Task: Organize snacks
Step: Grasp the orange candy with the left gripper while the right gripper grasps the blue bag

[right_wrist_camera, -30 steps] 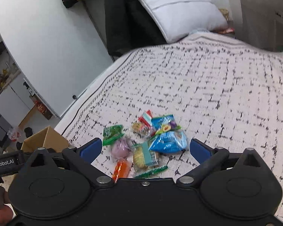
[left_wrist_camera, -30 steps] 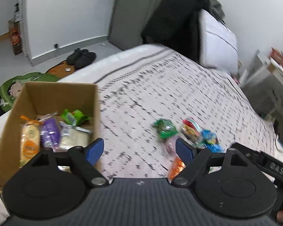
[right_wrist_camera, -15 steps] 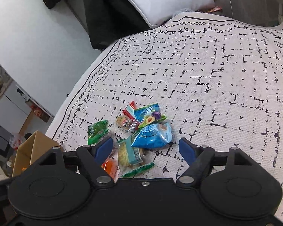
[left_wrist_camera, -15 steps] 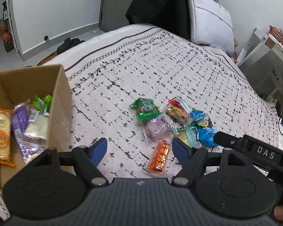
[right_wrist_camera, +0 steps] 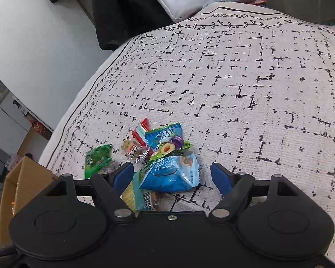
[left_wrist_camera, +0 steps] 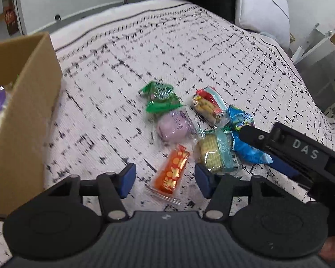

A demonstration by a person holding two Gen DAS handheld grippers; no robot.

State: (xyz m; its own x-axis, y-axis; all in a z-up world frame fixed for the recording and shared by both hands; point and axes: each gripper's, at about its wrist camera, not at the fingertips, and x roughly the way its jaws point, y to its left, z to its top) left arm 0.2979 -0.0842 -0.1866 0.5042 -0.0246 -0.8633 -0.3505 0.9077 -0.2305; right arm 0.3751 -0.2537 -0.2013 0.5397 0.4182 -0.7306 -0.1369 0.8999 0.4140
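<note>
Hovering spread apart and empty, left gripper (left_wrist_camera: 165,179) frames orange packet (left_wrist_camera: 173,173), right gripper (right_wrist_camera: 173,176) blue packet (right_wrist_camera: 174,174).

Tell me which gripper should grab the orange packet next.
Left. The left gripper has its open jaws straddling the orange packet; the right gripper is lined up on the blue packet instead.

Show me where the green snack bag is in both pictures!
Left wrist: green bag sits just above centre, top-left of the snack pile, touching the purple snack.
Right wrist: green bag is at lower left, left edge of the pile, beside the cardboard box.
Shared landmark: the red-and-white snack.
</note>
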